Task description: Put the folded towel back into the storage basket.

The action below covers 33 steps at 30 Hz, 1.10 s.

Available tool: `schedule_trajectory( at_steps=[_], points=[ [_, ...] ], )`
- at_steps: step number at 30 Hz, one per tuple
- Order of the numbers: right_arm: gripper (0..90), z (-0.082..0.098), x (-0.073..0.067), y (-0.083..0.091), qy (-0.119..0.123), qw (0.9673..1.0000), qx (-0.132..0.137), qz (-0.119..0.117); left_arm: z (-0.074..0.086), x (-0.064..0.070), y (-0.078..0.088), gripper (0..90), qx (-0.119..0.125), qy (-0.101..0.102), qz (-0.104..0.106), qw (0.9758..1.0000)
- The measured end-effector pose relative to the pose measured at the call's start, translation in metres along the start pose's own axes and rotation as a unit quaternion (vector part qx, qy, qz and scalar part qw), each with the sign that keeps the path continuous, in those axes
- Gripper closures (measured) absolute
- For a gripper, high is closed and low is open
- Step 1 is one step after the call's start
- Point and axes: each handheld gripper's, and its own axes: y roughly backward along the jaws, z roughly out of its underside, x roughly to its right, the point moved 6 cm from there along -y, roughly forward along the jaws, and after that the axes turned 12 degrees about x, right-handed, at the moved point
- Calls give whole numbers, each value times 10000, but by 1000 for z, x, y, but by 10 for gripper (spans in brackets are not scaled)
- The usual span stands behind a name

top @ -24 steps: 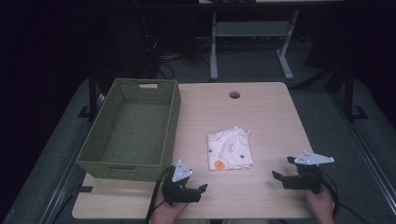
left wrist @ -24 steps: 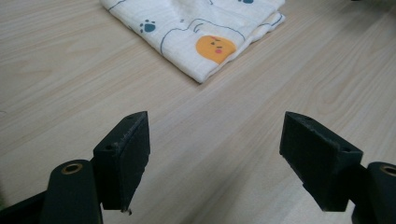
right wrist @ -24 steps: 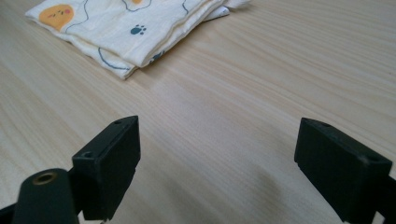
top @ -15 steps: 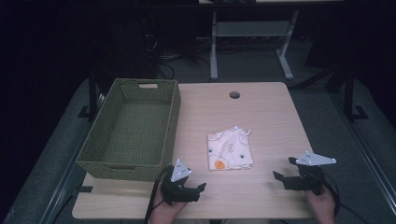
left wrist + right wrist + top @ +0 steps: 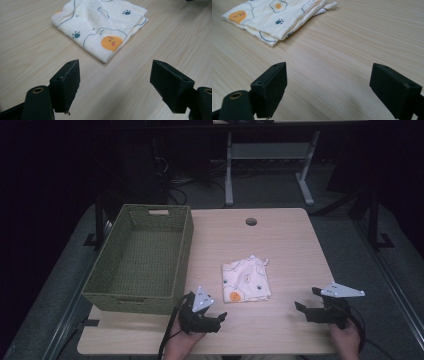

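We have a folded cloth [image 5: 246, 280] lying flat on the tabletop [image 5: 290, 245], a little right of the woven basket [image 5: 142, 260] and well apart from its near wall. The cloth is cream with paw prints and an orange face printed at the corner that points toward us. Our left claw [image 5: 212, 316] rests low at the near edge, just short of that corner; our right claw [image 5: 306, 301] sits farther off, at the right of the near edge. Both stand spread wide with nothing between the jaws.

As we read it, the step in hand is the first grasp of the cloth, most likely to carry it to the basket. To do it well, we would bring the left claw in low and level — the left gripper view shows the orange-face corner straight ahead, centred between the jaws — and slide one jaw under the stacked layers, not just the top sheet. Pinching only the top layer would likely let the fold fall open as we lift.

The right claw could take the far right edge, where its own view shows the layers stacked, with a loose tail [image 5: 331, 4] poking out at the far corner. We should close on the whole stack before lifting — and lift both sides evenly so the bundle stays folded.
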Motion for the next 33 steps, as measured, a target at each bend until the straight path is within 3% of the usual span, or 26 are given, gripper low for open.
schedule_trajectory(
  at_steps=[5, 8, 18, 24, 33],
  points=[
    [141, 0, 2, 2, -89, 9999, 46, 43, -10, 4, -12, 246, -82, 0, 270, 9996],
    [141, 1, 3, 2, -98, 9999, 17, 53, -14, 4, -16, 248, -166, -115, 222, 9995],
    [141, 0, 1, 1, -29, 10000, 38, 16, -24, -1, -33, 227, -376, -129, 146, 9991],
    [141, 0, 0, 1, -51, 10000, 28, 16, -31, -3, -40, 241, -511, -15, 240, 9984],
    [140, 0, 0, 2, -57, 10000, 57, 1, -42, -7, -58, 246, -770, -127, 123, 9969]
  ],
)
